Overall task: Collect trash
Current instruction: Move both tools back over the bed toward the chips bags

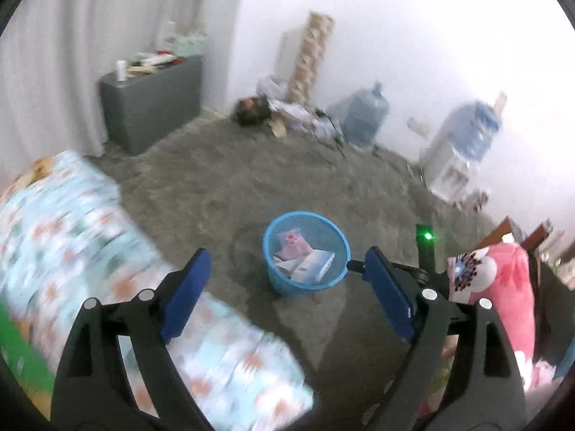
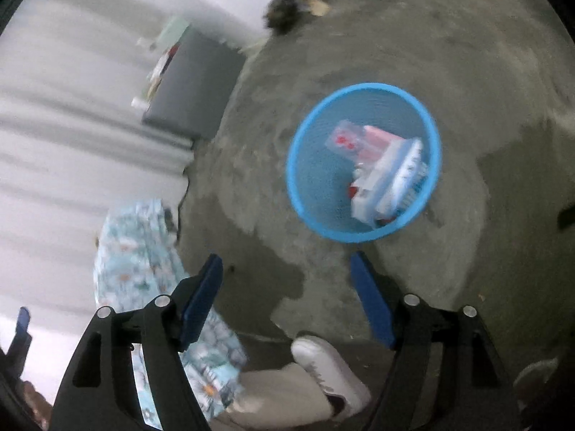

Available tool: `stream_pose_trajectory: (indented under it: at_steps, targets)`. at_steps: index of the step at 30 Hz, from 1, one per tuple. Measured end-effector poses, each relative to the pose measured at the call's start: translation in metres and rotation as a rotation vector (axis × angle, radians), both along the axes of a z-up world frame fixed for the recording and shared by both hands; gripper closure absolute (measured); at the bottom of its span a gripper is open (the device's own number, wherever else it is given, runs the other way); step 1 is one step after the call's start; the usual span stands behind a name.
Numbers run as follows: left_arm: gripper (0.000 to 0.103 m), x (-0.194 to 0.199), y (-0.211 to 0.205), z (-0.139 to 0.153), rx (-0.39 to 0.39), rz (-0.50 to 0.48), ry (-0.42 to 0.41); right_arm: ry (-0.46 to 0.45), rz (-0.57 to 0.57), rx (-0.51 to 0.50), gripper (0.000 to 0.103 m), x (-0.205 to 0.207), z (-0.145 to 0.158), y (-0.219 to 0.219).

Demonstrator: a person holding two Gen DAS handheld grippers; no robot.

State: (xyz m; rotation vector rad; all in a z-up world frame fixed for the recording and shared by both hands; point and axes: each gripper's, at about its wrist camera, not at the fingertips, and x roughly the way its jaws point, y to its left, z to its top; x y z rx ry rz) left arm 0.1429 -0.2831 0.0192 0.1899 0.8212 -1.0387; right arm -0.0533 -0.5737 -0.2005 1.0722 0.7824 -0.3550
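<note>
Both tongs, left (image 1: 284, 289) and right (image 2: 287, 294), gape wide and empty (no trash between them); to collect more, aim at litter outside the blue bin (image 2: 363, 231), lower centre-right.

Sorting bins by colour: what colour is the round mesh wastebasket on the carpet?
Light blue; the round mesh wastebasket shows best in the right wrist view.

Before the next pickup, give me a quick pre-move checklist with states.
1. Left hand-held gripper empty, jaws apart: ok.
2. Right hand-held gripper empty, jaws apart: ok.
3. Blue bin upright on the carpet: ok.
4. Packets lie inside the bin, none over the rim: ok.
5. Next piece of trash identified: cannot tell, both views are blurred.
6. Person's white shoe clear of the right gripper's path: cannot tell.
</note>
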Motion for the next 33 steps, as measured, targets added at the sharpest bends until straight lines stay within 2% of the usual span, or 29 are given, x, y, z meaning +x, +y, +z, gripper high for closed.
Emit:
stream_pose_trajectory:
  at_steps: [3,7,10,17,24,27,30,33]
  targets:
    - [0.019,-0.003,0.063,0.010,-0.040,0.100,-0.044,-0.007,0.103,-0.088,0.029,0.020,0.035,0.029]
    - [0.019,-0.012,0.156,0.012,-0.025,0.286,-0.181,-0.055,0.227,-0.199,0.026,0.041,0.084,0.074]
    - [0.019,-0.013,0.220,0.005,-0.015,0.412,-0.210,-0.090,0.334,-0.233,0.025,0.058,0.111,0.117]
    - [0.018,-0.020,0.338,-0.027,-0.057,0.677,-0.146,-0.125,0.549,-0.292,0.025,0.104,0.154,0.222]
    - [0.018,-0.015,0.417,-0.063,-0.072,0.886,-0.065,-0.143,0.802,-0.461,0.025,0.143,0.184,0.358]
    - [0.018,-0.010,0.436,-0.074,-0.067,0.947,-0.042,-0.147,0.912,-0.578,0.025,0.150,0.189,0.425]
    - [0.018,-0.008,0.451,-0.085,-0.081,0.967,-0.013,-0.143,0.977,-0.706,0.025,0.156,0.191,0.478]
    - [0.018,-0.004,0.460,-0.093,-0.094,0.968,0.008,-0.142,1.021,-0.810,0.025,0.158,0.189,0.512]
